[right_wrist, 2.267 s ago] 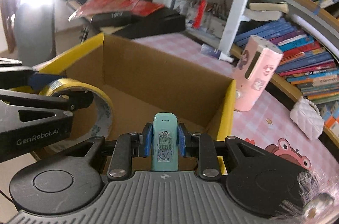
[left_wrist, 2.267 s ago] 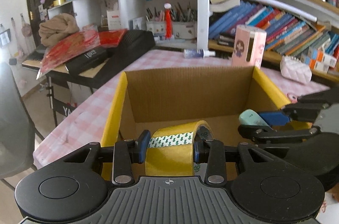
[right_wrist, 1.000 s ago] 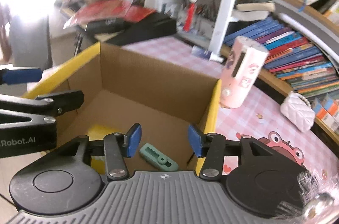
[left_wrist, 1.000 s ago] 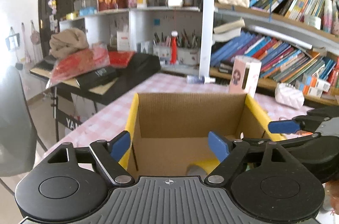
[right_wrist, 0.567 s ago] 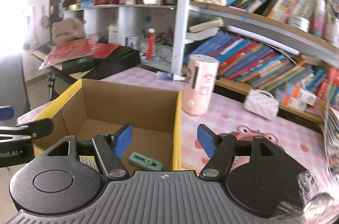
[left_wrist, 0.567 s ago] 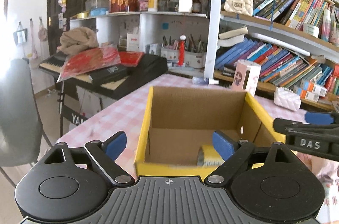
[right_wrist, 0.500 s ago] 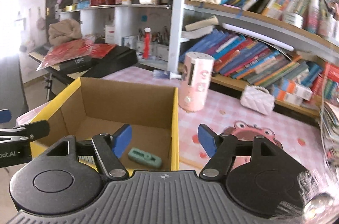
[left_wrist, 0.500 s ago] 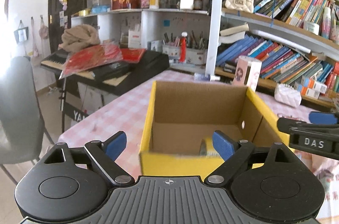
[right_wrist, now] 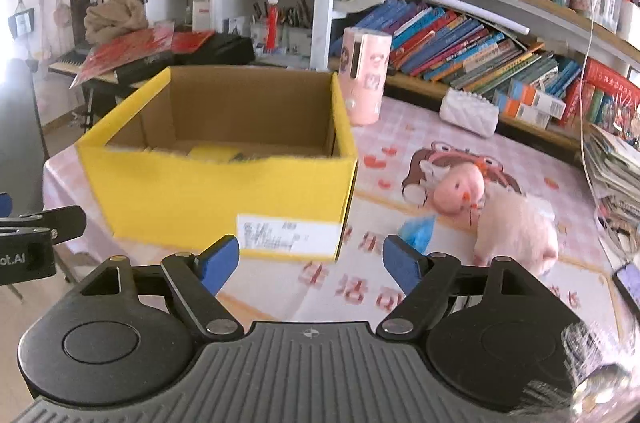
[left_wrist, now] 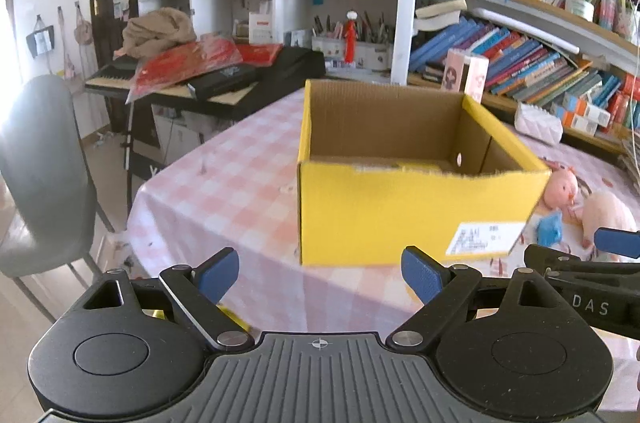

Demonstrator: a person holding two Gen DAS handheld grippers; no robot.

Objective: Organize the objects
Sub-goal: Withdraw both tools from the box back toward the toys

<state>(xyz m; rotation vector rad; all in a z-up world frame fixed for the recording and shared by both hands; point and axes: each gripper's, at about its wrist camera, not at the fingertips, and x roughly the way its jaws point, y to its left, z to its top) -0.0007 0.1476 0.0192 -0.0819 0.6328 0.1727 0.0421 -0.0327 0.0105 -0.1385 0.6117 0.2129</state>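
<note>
1. The left gripper (left_wrist: 320, 273) is spread wide and holds nothing; it hangs in front of the yellow cardboard box (left_wrist: 400, 211).
2. The right gripper (right_wrist: 310, 263) is likewise wide and empty.
3. Something yellow (right_wrist: 212, 154) lies inside the box, so some sorting appears done.
4. A pink plush toy (right_wrist: 516, 227) and a blue scrap (right_wrist: 418, 229) lie on the checked tablecloth (left_wrist: 240, 183) beside the box, probably left to tidy.

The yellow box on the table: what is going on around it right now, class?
A person holds a gripper in each hand, both open and empty, in front of the yellow box. The left gripper and right gripper touch nothing. Something yellow lies inside the box. A pink plush toy and a pink canister sit on the checked tablecloth.
</note>
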